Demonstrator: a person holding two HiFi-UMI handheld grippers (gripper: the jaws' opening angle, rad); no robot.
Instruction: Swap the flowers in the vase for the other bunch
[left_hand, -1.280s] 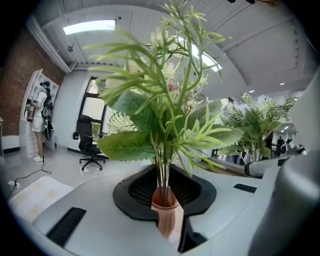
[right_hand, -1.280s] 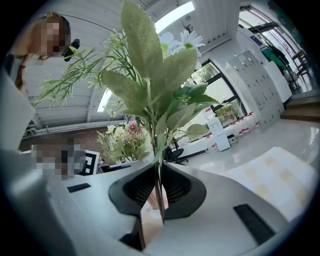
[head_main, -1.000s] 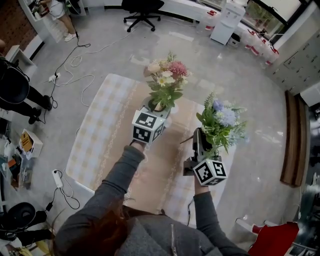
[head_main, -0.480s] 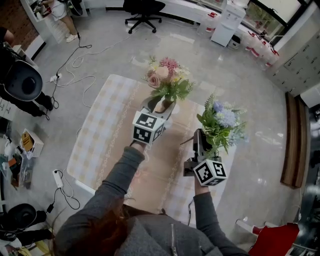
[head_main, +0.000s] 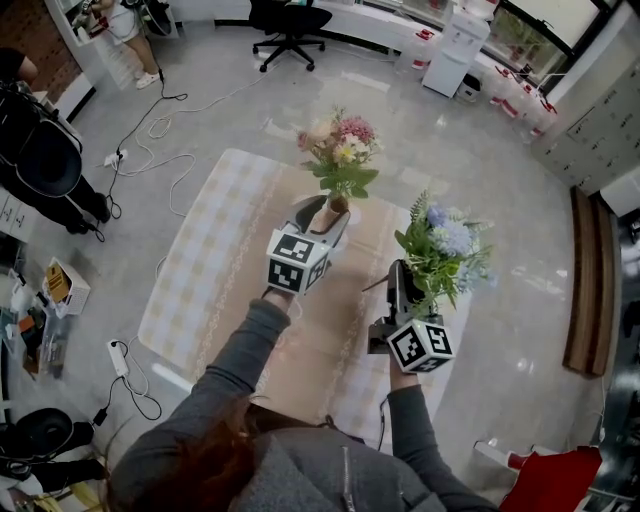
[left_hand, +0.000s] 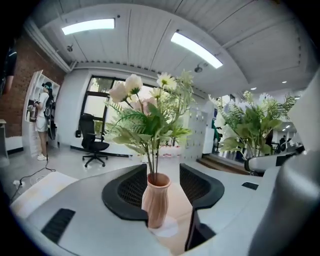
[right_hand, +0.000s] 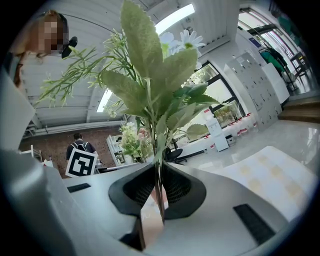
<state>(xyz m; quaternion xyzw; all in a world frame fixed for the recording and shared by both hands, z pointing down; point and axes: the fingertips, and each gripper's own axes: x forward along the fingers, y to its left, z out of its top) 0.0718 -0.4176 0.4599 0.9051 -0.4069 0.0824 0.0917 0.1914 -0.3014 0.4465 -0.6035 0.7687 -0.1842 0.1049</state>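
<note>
A ribbed pink vase (left_hand: 156, 200) stands on the table with a pink and cream bouquet (left_hand: 147, 115) in it. My left gripper (left_hand: 162, 186) is open around the vase; its jaws have just been opening and the pads (left_hand: 131, 187) stand clear of the vase's sides. In the head view the vase (head_main: 337, 206) sits just past my left gripper (head_main: 324, 214), under its bouquet (head_main: 341, 150). My right gripper (right_hand: 159, 187) is shut on the stems of a blue and white bouquet (right_hand: 150, 75), held upright over the table's right side (head_main: 445, 245).
The table (head_main: 225, 260) has a checked cloth with a beige runner. Cables (head_main: 150, 150) trail on the floor to the left, with a power strip (head_main: 116, 357) near the table's corner. An office chair (head_main: 287, 20) stands far behind. A person (head_main: 40, 160) is at the left edge.
The left jaws have spread and let go of the vase, which now stands upright on the table with its bouquet. The right gripper and its blue bouquet have stayed put.
</note>
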